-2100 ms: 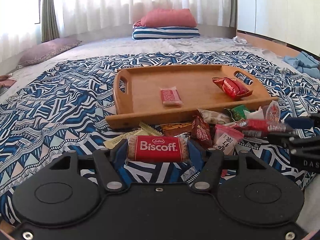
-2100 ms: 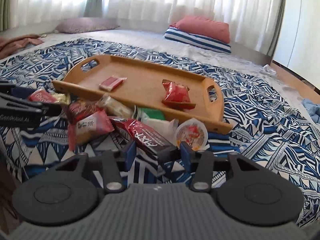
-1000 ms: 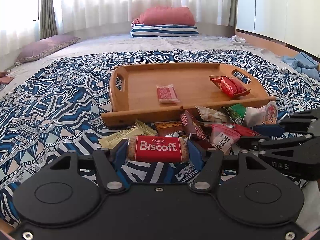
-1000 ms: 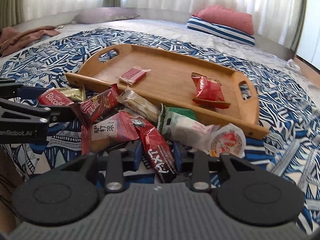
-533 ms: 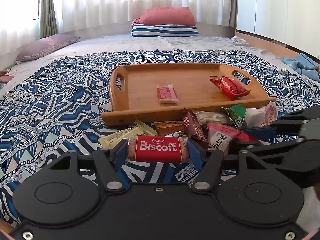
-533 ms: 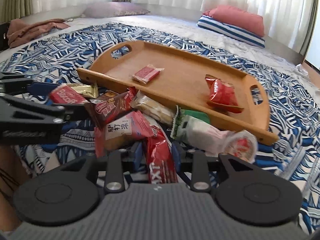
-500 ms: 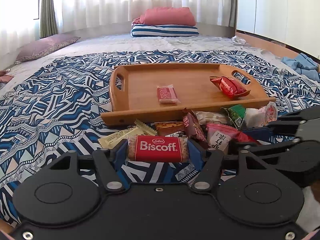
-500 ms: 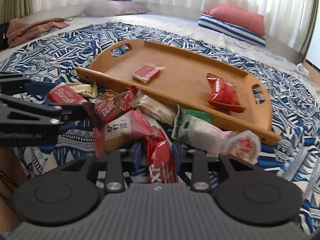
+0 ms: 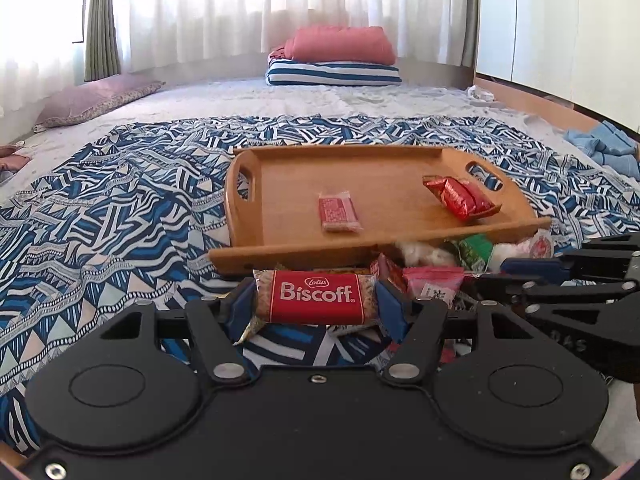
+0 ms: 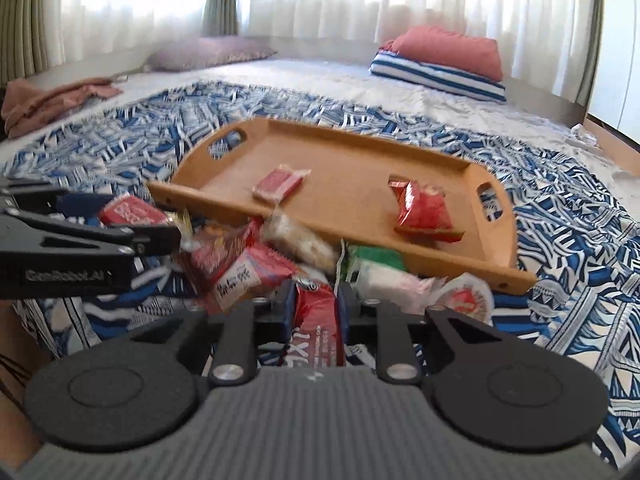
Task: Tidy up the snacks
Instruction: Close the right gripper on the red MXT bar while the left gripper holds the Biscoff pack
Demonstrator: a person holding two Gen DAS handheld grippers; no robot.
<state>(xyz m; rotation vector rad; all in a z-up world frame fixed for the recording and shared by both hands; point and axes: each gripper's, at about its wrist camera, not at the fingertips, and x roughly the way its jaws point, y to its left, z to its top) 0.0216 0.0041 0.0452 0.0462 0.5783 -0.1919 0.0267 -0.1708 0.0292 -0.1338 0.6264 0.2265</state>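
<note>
The left tongs (image 9: 316,304) point forward and somewhat downward, their two blue-padded fingers (image 9: 240,308) set about half apart and pressed on either end of a red Biscoff packet (image 9: 316,298) held crosswise between them. The right tongs (image 10: 314,306) sit just beside them, angled down alike, jaws closing to a narrow gap with a red XXL wrapper (image 10: 316,332) pinched lengthwise between the pads. In the left wrist view the right tongs' dark linkage reaches in from the right edge; in the right wrist view the left tongs' linkage enters from the left.

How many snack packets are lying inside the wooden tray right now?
2: a flat red packet near the wooden tray's middle, and a crinkled red bag by its right-hand handle. None look hidden.
</note>
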